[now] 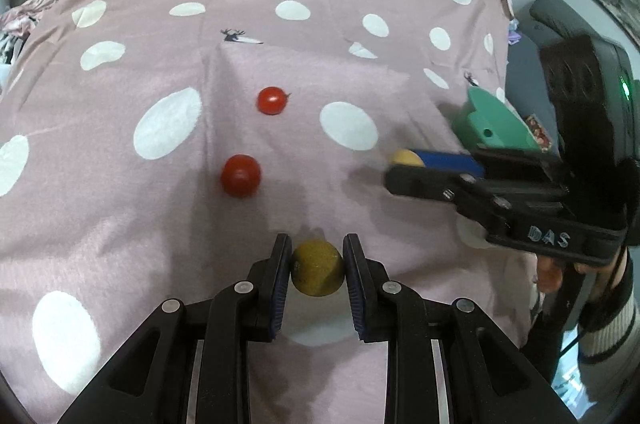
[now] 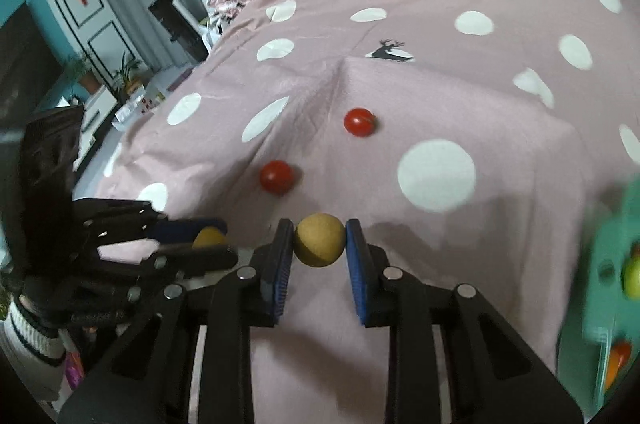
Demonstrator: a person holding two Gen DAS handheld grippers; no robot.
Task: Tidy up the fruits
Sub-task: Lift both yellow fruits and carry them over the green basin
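A pink cloth (image 1: 168, 224) with white dots covers the surface, and two red tomatoes (image 1: 240, 176) lie apart on it (one nearer the middle fold). The left gripper (image 1: 316, 264) clasps a yellow-green fruit (image 1: 317, 270); the right gripper (image 2: 319, 244) clasps a tan fruit (image 2: 319, 240) beside it.

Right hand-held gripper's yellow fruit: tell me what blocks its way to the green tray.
Nothing visible does. The right hand-held gripper holds the yellow fruit above the cloth; only bare cloth lies between it and the green tray at the right edge.
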